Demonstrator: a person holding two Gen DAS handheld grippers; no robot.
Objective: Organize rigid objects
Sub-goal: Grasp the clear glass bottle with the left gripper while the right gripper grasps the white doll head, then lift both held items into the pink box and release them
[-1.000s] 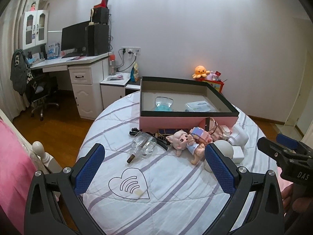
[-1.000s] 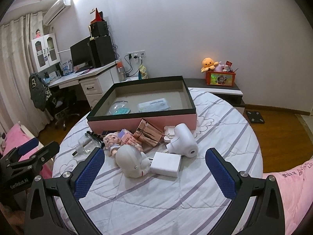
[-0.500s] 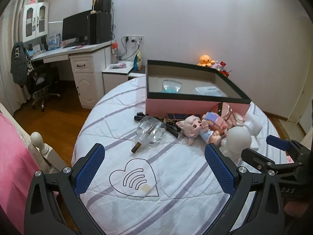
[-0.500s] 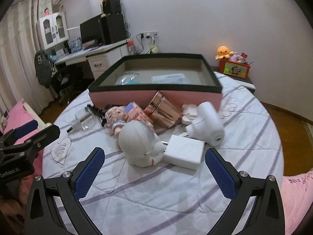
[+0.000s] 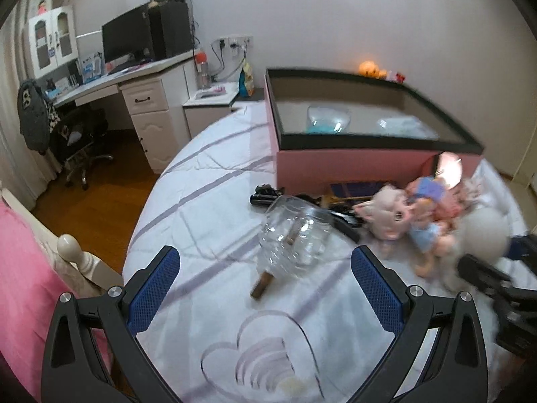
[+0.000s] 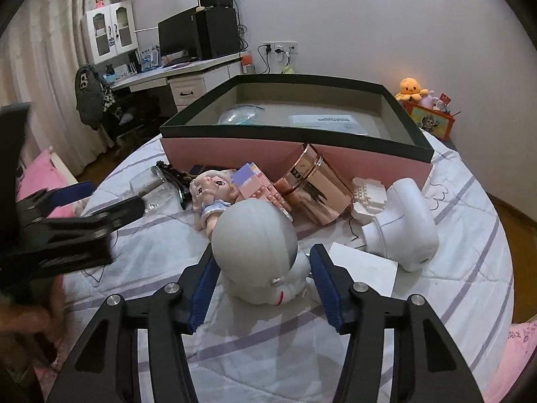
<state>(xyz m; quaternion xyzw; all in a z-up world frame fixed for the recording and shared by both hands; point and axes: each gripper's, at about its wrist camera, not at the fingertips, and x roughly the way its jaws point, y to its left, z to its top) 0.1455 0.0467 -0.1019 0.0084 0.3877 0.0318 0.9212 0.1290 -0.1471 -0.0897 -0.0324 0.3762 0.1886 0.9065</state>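
From the left wrist view, the left tool (image 5: 265,288) is standing wide open and empty above a round bed (image 5: 208,221) covered in a striped white quilt. Just ahead of it, one clear glass bottle (image 5: 293,235) with a cork stopper is lying on its side; it is probably smooth, slippery and breakable, so it is best taken across its wide body. One pink open box (image 5: 335,164) is sitting behind it.

From the right wrist view, the right tool (image 6: 261,278) has just been closing and is now gripping one white round-headed figurine (image 6: 256,245) by its lower part. The figurine is looking hard, smooth and fairly light, and may be slipping easily. Beside it are lying one doll (image 6: 209,193), one rose-gold canister (image 6: 310,188), one white camera-like device (image 6: 401,228) and one flat white box (image 6: 364,270).
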